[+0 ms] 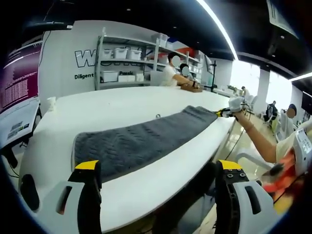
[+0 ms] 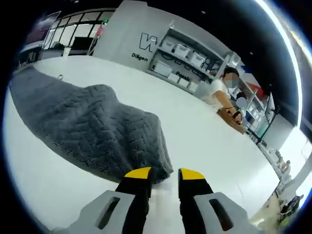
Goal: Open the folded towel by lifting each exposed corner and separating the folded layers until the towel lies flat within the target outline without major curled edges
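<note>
While my right claw (image 2: 163,176) pinches the towel's (image 2: 83,124) near corner, jaws almost together, my left claw (image 1: 158,168) hangs spread wide just off the towel's (image 1: 141,141) other end; it lies stretched long across the white table (image 1: 122,105).

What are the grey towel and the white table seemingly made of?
The towel looks like soft plush fabric, probably microfibre or terry: matte, fuzzy, with a chevron-textured pile. The table appears smooth and hard, perhaps laminate or painted board, with a faint sheen; the exact material cannot be told.
</note>
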Action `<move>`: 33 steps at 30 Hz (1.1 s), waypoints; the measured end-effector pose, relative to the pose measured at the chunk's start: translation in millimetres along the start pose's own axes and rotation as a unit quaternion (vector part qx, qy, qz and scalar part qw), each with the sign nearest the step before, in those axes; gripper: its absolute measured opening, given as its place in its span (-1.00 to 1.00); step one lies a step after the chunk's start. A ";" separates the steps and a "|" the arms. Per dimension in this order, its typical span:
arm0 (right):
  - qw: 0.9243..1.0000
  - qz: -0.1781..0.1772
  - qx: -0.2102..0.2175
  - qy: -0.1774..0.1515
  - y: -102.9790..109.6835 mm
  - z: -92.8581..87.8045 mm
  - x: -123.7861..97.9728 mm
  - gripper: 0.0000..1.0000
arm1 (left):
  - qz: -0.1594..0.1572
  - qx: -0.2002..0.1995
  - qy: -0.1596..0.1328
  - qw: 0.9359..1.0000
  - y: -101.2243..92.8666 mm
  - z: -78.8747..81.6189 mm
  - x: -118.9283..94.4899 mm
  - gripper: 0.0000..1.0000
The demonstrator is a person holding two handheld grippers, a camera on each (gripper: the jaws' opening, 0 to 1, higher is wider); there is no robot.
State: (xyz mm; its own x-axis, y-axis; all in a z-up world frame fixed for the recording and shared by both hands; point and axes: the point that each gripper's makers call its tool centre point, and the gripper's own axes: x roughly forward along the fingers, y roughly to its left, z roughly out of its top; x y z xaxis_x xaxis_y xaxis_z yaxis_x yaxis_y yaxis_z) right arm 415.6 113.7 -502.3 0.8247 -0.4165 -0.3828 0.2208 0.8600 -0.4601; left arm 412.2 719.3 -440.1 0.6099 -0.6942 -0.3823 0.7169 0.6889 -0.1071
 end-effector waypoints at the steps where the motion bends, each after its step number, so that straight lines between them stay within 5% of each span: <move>1: 1.000 -0.002 0.002 0.000 -0.7 0.2 -1.3 -0.07 | 0.001 -0.001 0.000 1.000 0.5 -0.2 -0.3 0.89; 6: 1.000 -0.005 0.016 0.016 -5.1 -5.1 -15.2 0.42 | 0.006 -0.005 0.001 1.000 3.5 -2.2 -2.6 0.89; 9: 0.997 0.052 0.052 -0.012 14.8 0.2 -27.5 0.75 | 0.010 -0.007 0.001 1.000 5.6 -2.8 -3.4 0.89; 15: 0.991 0.125 0.047 -0.025 41.7 9.7 -60.5 0.96 | 0.013 -0.007 0.007 1.000 5.9 -3.6 -1.9 0.89; 19: 0.982 0.175 0.055 -0.042 56.4 21.0 -78.0 0.98 | 0.012 -0.007 0.008 1.000 4.3 -2.6 -0.5 0.88; 33: 0.969 0.235 0.049 -0.061 73.3 44.2 -103.4 0.81 | 0.010 -0.004 0.023 1.000 0.5 -8.2 6.7 0.87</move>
State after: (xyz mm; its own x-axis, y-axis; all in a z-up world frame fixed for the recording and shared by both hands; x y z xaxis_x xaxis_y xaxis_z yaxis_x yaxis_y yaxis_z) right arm 369.5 232.8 -461.0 0.9001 0.0606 -0.4315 -0.1504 0.9726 -0.1770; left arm 413.9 716.7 -450.2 0.6085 -0.6695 -0.4259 0.7016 0.7047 -0.1055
